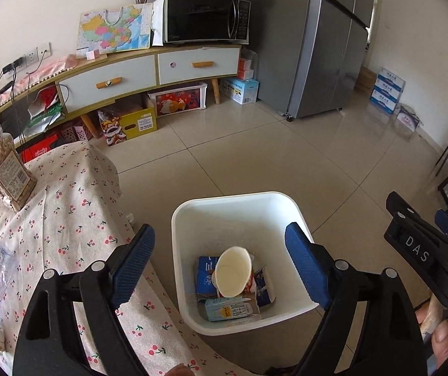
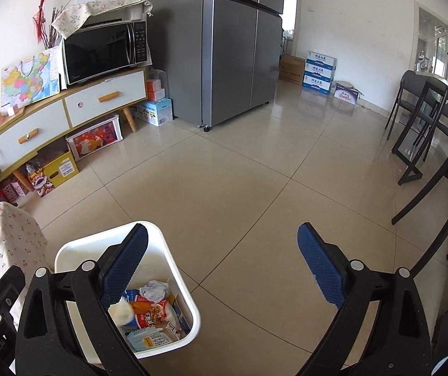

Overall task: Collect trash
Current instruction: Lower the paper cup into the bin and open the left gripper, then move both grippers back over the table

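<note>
Both tools hang over the white bin, which stands on the tiled floor just beside the cherry-print tablecloth. The left gripper tilts steeply down, its blue-padded fingers spread wide with nothing between them; through the gap, at 6 o'clock in the left wrist view, the bin's contents show. A paper cup lies on its side on top of the heap, mouth toward the camera, over blue-and-white cartons. The right gripper also slants down and stands fully spread and empty, its left finger over the bin's near rim, its right finger over bare floor. In the right wrist view the bin sits at 7 o'clock, with a crumpled tissue at the far side of the heap. A person's fingers grip a handle at 4 o'clock in the left wrist view.
</note>
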A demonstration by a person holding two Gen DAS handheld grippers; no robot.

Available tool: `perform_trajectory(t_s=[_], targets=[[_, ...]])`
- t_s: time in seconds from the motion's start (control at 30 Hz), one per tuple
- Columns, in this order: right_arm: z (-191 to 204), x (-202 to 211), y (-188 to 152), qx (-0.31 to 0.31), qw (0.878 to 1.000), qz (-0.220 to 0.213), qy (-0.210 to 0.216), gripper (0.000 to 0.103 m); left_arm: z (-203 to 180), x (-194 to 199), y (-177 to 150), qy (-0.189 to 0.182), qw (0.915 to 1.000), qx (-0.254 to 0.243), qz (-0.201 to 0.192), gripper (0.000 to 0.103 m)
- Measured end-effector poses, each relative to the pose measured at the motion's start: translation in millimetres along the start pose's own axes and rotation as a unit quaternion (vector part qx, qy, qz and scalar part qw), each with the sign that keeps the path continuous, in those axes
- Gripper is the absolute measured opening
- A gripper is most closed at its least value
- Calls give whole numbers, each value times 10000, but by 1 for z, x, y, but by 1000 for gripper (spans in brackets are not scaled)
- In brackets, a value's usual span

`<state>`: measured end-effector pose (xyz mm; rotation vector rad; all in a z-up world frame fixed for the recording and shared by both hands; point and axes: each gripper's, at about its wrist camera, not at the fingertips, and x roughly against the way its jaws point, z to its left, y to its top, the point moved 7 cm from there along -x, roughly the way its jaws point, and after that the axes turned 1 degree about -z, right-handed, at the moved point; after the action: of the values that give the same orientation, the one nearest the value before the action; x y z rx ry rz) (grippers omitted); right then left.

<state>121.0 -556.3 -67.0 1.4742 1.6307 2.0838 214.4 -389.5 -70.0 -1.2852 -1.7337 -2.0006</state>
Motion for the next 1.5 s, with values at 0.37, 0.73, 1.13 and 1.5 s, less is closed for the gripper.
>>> perform_trajectory(t_s=[0.37,0.73,1.13,1.5], targets=[[78,35,-16,658,9953,-132,695,96,74,30,-15,808,9962,270,-174,83],[174,77,-40,1347,9817,-305,1307,96,177,74,-38,1531,9859,596,-304,83],[259,121,-67,1865,9631,-339,1909,96,268,105,-72,2051,9724,1089,-207,83],[316,149,-90,2202,9476,-290,2296,96,336,122,-102,2431,9577,1540,7,83]])
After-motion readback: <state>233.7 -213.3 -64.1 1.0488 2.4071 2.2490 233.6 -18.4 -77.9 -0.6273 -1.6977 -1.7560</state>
